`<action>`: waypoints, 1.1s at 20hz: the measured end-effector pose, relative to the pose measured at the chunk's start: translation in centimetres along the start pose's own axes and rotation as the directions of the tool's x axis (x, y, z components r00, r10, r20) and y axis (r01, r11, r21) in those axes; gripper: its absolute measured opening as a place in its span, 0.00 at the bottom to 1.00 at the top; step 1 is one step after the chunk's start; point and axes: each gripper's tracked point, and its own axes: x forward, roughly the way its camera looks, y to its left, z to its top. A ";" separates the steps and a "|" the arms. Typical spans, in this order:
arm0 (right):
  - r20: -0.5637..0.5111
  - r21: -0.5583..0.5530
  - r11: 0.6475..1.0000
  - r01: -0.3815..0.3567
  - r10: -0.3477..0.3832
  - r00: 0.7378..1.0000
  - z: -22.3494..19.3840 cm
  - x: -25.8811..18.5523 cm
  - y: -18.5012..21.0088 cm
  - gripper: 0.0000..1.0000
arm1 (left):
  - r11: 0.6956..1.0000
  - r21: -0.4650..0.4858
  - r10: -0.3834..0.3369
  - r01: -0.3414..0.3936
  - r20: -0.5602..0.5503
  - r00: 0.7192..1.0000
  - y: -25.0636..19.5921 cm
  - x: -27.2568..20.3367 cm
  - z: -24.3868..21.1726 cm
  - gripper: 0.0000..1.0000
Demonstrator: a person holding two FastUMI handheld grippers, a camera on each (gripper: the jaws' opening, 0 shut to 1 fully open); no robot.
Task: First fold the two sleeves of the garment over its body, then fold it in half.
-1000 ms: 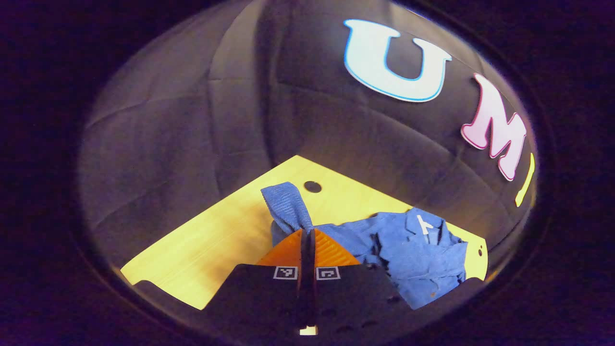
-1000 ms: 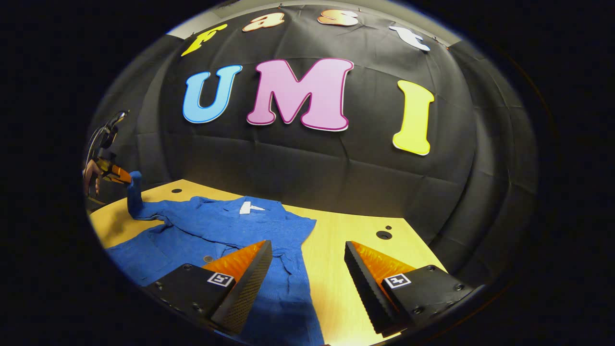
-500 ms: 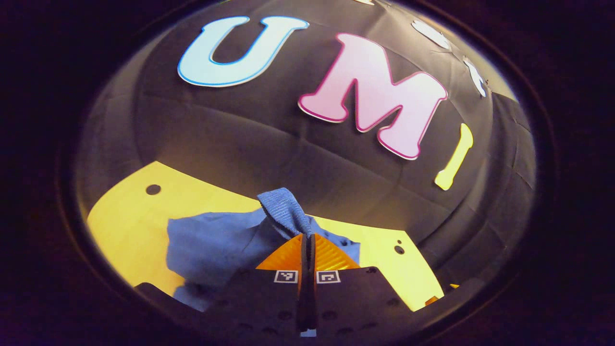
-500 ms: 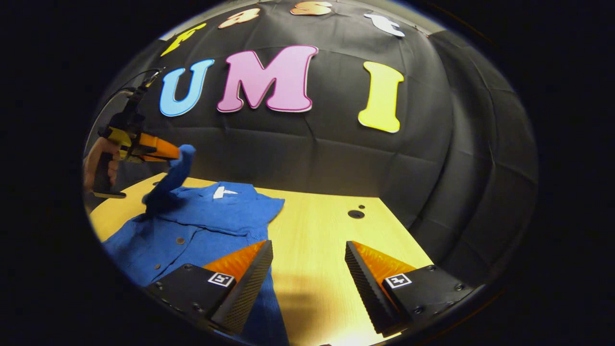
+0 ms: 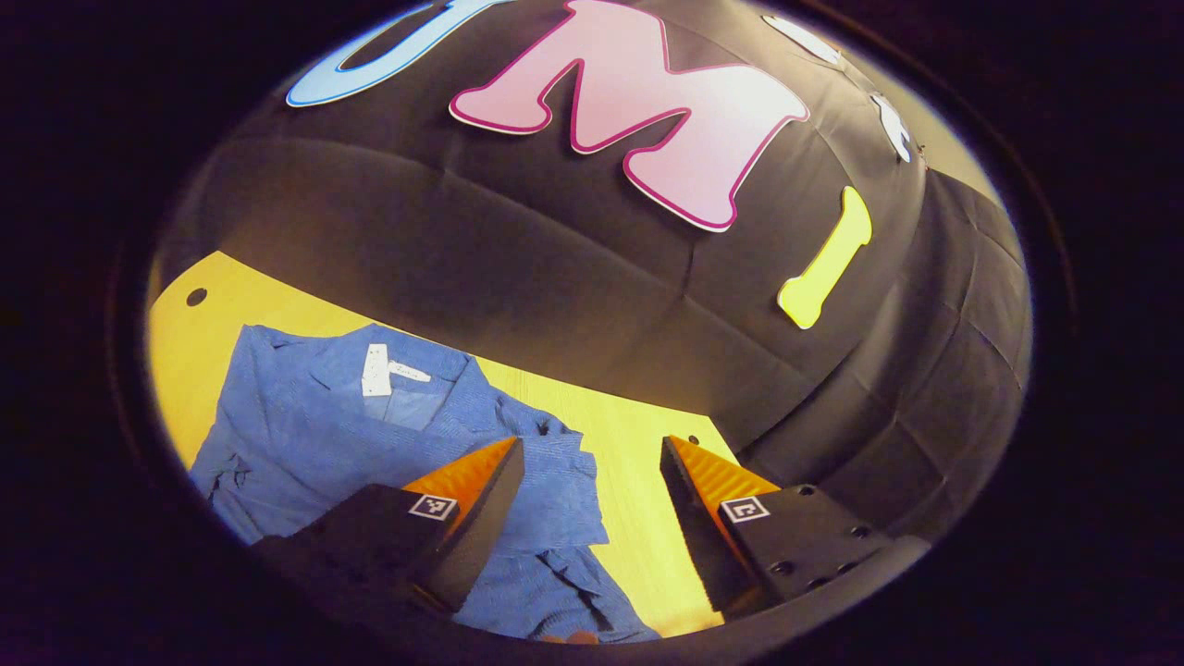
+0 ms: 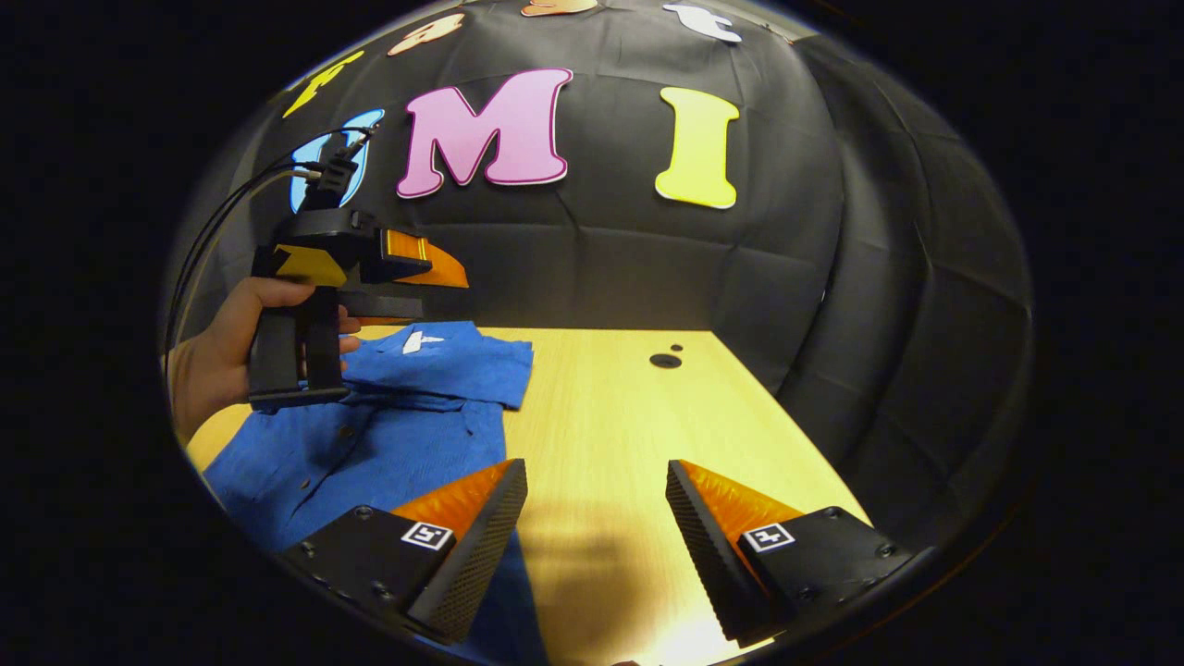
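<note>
your left gripper (image 5: 592,458) sits at the bottom of the left gripper view with its jaws spread wide and nothing between them. one finger overlaps the blue button-up shirt (image 5: 370,425) in the picture, the other overlaps bare light wooden table (image 5: 638,518); can't tell if either touches. the shirt takes the lower left of that view, collar and white neck label (image 5: 377,370) toward the upper left, fabric bunched and creased near the bottom centre. a round hole in the table (image 5: 196,297) sits at far left, beyond the collar.

your right gripper (image 6: 592,481) is at the bottom of the right gripper view, also spread wide and holding nothing, over bare table (image 6: 610,416). the shirt (image 6: 370,444) lies in the lower left there, its left finger overlapping the hem side. one sleeve (image 6: 462,365) lies folded across the chest just below the collar. further back at mid left, your hand (image 6: 222,347) holds the left gripper (image 6: 435,268) above the collar, apart from the cloth. two holes (image 6: 666,359) sit near the table's far edge.
</note>
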 end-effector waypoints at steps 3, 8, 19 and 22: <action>-0.082 0.027 0.999 -0.022 0.024 0.996 -2.9 -1.2 1.4 0.97 | 0.993 0.094 0.067 -0.067 0.008 0.998 3.5 -4.5 -1.0 0.85; -0.219 0.058 0.998 -0.008 0.021 0.976 -7.2 -3.9 2.7 0.98 | 0.934 0.269 0.260 -0.233 -0.067 0.963 13.1 -17.8 -5.4 0.80; -0.374 0.036 0.998 0.049 -0.032 0.927 -13.2 -7.5 4.5 0.98 | 0.876 0.226 0.480 -0.425 -0.336 0.811 27.9 -38.2 -19.9 0.85; -0.369 0.057 0.996 0.069 -0.043 0.929 -13.2 -7.5 4.6 0.97 | 0.868 0.255 0.494 -0.427 -0.347 0.797 28.2 -37.8 -20.8 0.85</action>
